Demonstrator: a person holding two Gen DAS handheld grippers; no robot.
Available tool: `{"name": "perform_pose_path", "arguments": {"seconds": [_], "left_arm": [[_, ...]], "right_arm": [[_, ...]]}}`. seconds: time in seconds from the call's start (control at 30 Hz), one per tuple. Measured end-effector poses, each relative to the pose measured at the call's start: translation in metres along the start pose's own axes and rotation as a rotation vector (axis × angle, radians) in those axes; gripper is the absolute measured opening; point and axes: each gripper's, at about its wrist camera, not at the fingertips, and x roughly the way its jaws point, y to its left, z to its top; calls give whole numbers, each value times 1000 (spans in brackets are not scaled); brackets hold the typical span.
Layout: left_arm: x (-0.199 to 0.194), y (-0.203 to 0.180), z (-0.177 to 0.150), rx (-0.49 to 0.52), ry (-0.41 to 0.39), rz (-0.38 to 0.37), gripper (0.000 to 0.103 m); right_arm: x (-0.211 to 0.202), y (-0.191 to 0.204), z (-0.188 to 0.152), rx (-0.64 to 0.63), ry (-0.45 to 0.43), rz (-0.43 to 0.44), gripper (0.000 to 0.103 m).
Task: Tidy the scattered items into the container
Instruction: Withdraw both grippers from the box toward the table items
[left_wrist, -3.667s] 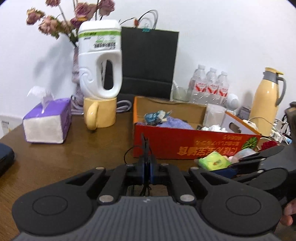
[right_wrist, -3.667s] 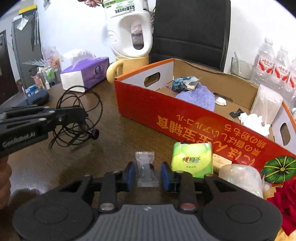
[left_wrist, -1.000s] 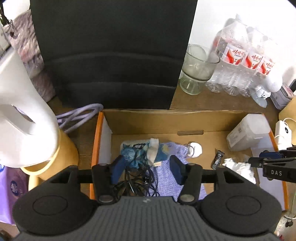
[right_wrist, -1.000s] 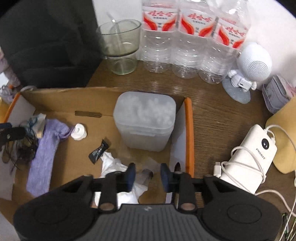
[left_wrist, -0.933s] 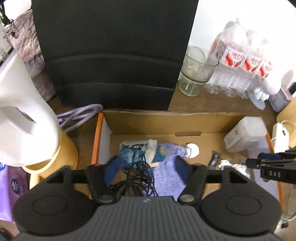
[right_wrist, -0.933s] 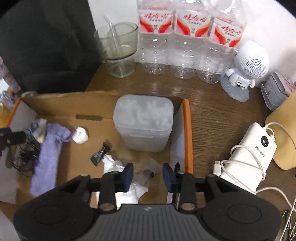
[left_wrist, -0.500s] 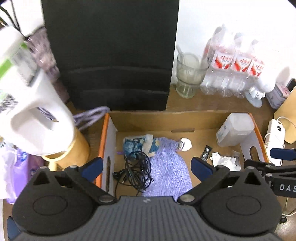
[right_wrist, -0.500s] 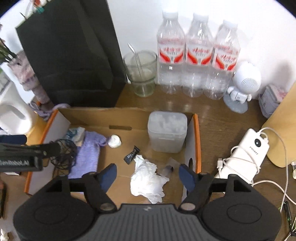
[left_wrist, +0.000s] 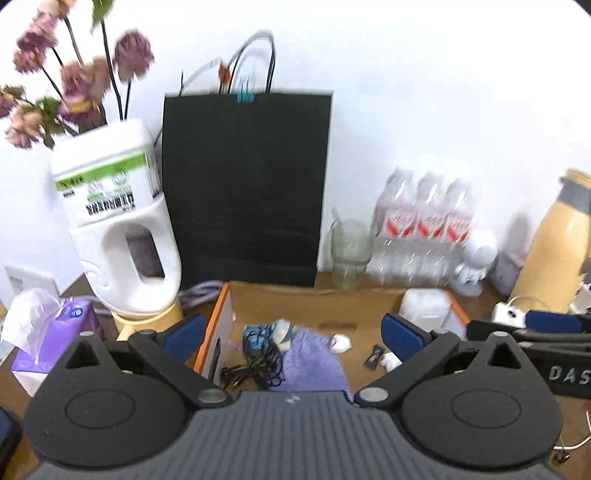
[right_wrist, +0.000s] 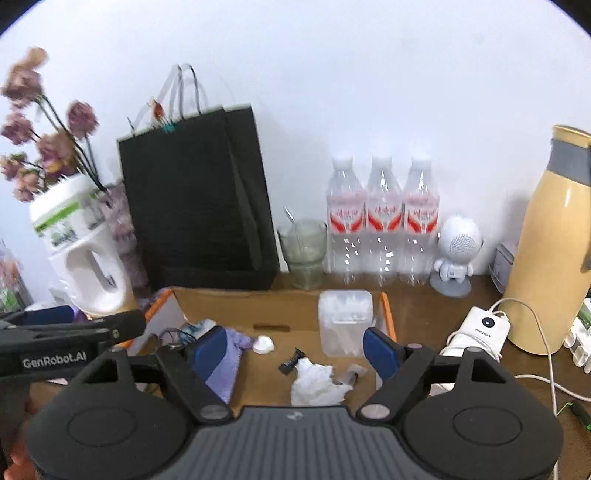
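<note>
Nearest the left wrist camera, the left hand-held gripper (left_wrist: 291, 334) stands spread as wide as it goes, nothing between its blue pads. Nearest the right wrist camera, the right hand-held gripper (right_wrist: 293, 345) is also empty, its jaws wide and opening further. Both hang above the cardboard box (right_wrist: 236, 297), which sits on the brown tabletop (right_wrist: 417, 306).

Just beyond the pads, the box floor carries a tangle of black cable (left_wrist: 255, 360) at its left end, lying against a purple cloth (left_wrist: 310, 363). Right of the cloth are a small white round piece (right_wrist: 264, 345), a little black wrapper (right_wrist: 291, 360), a crumpled white tissue (right_wrist: 314, 380) and a small clear packet (right_wrist: 352, 373) touching the tissue. A frosted plastic tub (right_wrist: 343, 321) stands upright in the box's far right corner.

Left of the box, a purple tissue pack (left_wrist: 55, 332) sits on the tabletop, with a white jug (left_wrist: 118, 229) resting on a yellow mug (left_wrist: 155, 319). Behind the box a black paper bag (right_wrist: 195, 199) leans at the wall, then a glass (right_wrist: 304, 253), three water bottles (right_wrist: 382, 221), a small white figure (right_wrist: 456, 254) and a yellow flask (right_wrist: 554, 236). A white power bank (right_wrist: 480, 326) lies right of the box.
</note>
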Motion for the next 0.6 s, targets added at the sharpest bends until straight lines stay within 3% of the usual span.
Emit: {"name": "perform_pose_path", "arguments": {"seconds": [0.1, 0.2, 0.47, 0.6], "left_arm": [[-20, -3, -13, 18, -99, 20, 103], [-35, -3, -27, 19, -150, 26, 103], [-56, 3, -64, 48, -181, 9, 103], [-92, 11, -95, 29, -200, -1, 103]], "right_arm": [[-15, 1, -14, 16, -62, 36, 81], [-28, 4, -26, -1, -111, 39, 82], [-46, 13, -67, -43, -131, -21, 85], [-74, 19, -104, -51, -121, -7, 85]]}}
